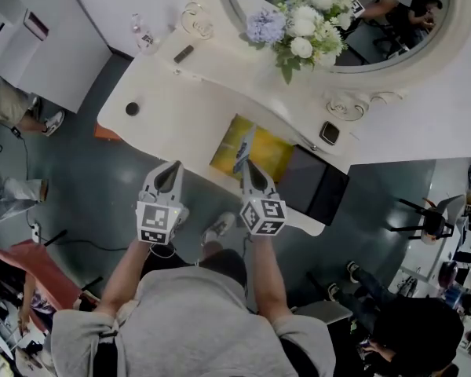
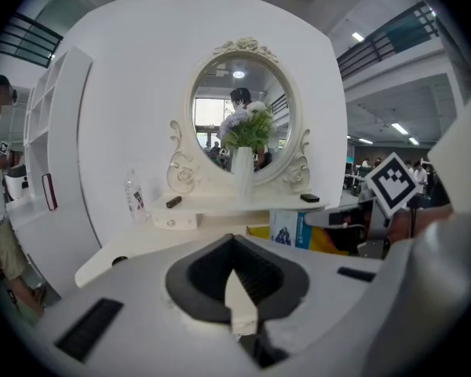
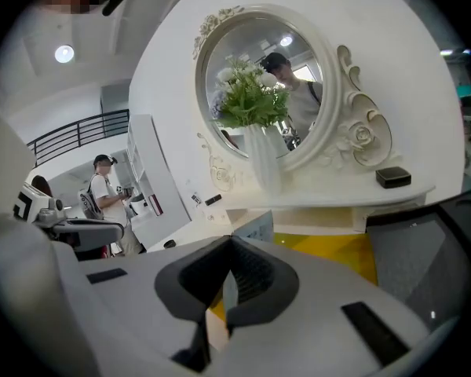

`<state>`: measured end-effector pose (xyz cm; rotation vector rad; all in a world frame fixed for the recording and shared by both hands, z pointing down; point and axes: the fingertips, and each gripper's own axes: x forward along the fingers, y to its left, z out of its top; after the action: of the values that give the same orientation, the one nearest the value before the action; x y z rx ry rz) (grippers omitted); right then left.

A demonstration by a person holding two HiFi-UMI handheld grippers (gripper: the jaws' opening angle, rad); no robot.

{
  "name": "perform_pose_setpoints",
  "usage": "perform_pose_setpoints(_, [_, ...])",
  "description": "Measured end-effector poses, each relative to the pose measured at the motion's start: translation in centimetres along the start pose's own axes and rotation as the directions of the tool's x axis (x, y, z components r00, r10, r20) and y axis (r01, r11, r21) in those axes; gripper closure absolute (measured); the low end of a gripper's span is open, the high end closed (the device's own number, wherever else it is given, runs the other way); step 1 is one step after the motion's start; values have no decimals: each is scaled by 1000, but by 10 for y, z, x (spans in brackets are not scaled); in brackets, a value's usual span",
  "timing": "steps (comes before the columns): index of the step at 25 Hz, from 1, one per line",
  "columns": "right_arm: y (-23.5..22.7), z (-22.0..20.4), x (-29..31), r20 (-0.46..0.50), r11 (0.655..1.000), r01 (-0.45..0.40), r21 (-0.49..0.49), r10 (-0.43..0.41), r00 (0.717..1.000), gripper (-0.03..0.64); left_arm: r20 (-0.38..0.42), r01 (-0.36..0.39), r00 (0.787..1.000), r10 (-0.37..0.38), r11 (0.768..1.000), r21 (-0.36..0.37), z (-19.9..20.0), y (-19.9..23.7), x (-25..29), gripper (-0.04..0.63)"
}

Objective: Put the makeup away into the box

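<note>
Head view steeply down over the person's shoulders onto the white vanity (image 1: 180,108), cameras on left gripper (image 1: 175,166) and right gripper (image 1: 246,166) low behind their jaws, facing its oval mirror (image 2: 220,108) and flowers (image 3: 251,100), shared by all three

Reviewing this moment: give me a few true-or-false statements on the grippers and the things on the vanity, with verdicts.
1. The left gripper and the right gripper both have their jaws together with nothing between them. True.
2. The small round black item lies inside the yellow box. False: it lies on the bare tabletop, to the left of the box and apart from it.
3. The vase of flowers stands in front of the oval mirror. True.
4. The black tube lies on the floor. False: it lies on the raised shelf below the mirror, near the clear bottle.
</note>
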<state>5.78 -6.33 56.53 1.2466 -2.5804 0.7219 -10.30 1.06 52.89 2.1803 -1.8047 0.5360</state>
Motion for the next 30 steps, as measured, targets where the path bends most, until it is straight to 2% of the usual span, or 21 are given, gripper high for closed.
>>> perform_pose_setpoints(7, [-23, -27, -6, -33, 996, 71, 57, -70, 997, 603, -29, 31, 999, -31, 1000, 0, -14, -13, 8, 595])
perform_pose_setpoints(15, [-53, -48, -15, -37, 982, 173, 76, -170, 985, 603, -58, 59, 997, -59, 998, -2, -29, -29, 13, 594])
perform_pose_setpoints(24, [-66, -55, -17, -65, 976, 208, 62, -204, 977, 600, -77, 58, 995, -59, 998, -16, -42, -34, 12, 594])
perform_pose_setpoints(25, [-65, -56, -17, -71, 977, 206, 56, -202, 977, 587, -77, 57, 995, -58, 998, -17, -42, -34, 12, 595])
perform_pose_setpoints(28, [-57, -57, -17, -76, 982, 176, 62, -171, 982, 450, -72, 57, 996, -58, 998, -19, -41, -35, 12, 594])
perform_pose_setpoints(30, [-56, -56, -17, -71, 982, 178, 57, -174, 982, 435, -68, 59, 996, -60, 998, -17, -39, -36, 12, 595])
